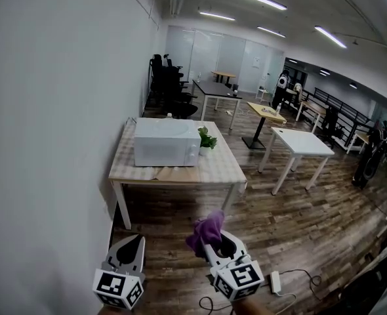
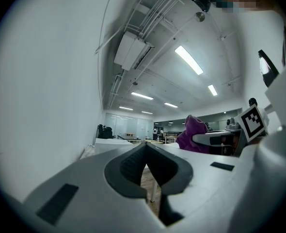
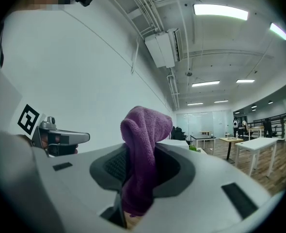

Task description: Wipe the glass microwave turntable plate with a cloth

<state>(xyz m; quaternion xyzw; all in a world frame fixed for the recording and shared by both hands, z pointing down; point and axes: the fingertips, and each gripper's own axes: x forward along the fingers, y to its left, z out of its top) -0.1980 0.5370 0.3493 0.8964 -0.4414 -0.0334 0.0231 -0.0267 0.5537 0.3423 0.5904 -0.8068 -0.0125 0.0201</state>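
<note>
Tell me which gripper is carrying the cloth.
The right gripper, at the head view's right: its jaws are clamped on the purple cloth. The left gripper has its jaws shut together with nothing between them.

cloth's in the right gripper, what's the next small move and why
Probably step forward to the table and bring the left gripper, shut and empty, up to the microwave door. The right gripper is clamped on the purple cloth, but both grippers are well short of the table, the microwave looks closed, and no glass plate shows yet.
</note>
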